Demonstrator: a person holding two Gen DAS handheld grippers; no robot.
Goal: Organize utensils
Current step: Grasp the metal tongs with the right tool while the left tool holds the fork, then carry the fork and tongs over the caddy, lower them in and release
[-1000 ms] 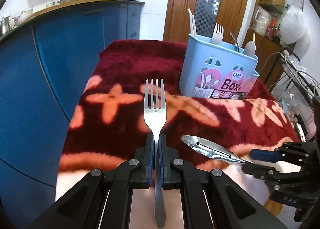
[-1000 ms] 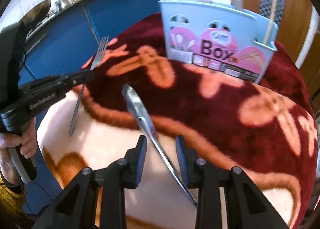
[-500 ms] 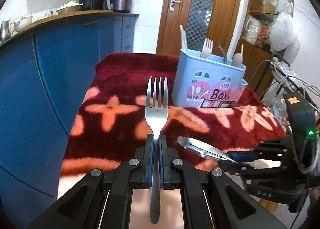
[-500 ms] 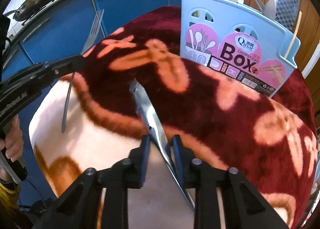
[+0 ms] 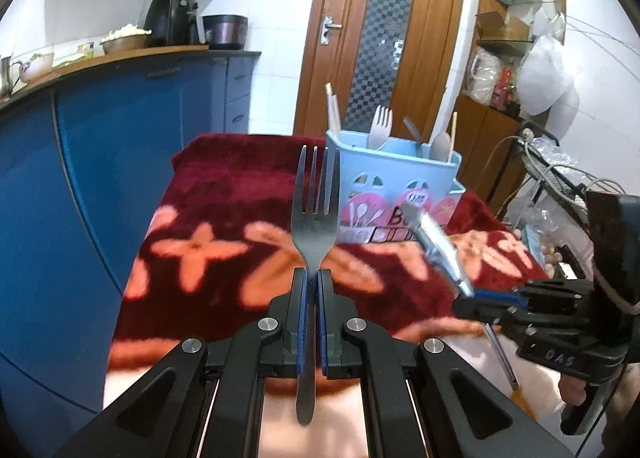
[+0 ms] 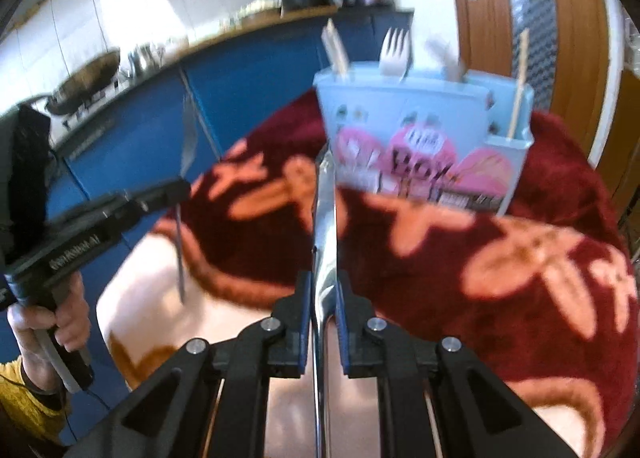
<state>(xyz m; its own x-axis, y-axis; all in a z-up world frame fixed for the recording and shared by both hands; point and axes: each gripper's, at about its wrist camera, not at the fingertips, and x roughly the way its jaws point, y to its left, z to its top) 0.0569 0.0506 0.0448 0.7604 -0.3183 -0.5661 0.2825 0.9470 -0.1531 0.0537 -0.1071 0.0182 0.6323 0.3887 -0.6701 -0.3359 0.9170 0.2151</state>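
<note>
On the left, the left gripper (image 5: 313, 278) is clamping a steel fork (image 5: 315, 210) by its neck, tines pointing up and forward — over the last second it has been rising from low above the red flowered blanket (image 5: 224, 194) until its tines are overlapping the corner of the blue utensil box (image 5: 394, 178) ahead. To the right, the right gripper (image 6: 323, 292) is now pinching a shiny metal utensil (image 6: 326, 226), probably a spoon; a second ago its jaws were standing wide around it as it lay on the blanket. It is now being held clear of the cloth and angled toward the box. Both pieces are in hand, so dropping each into a box compartment looks like the next step.
</note>
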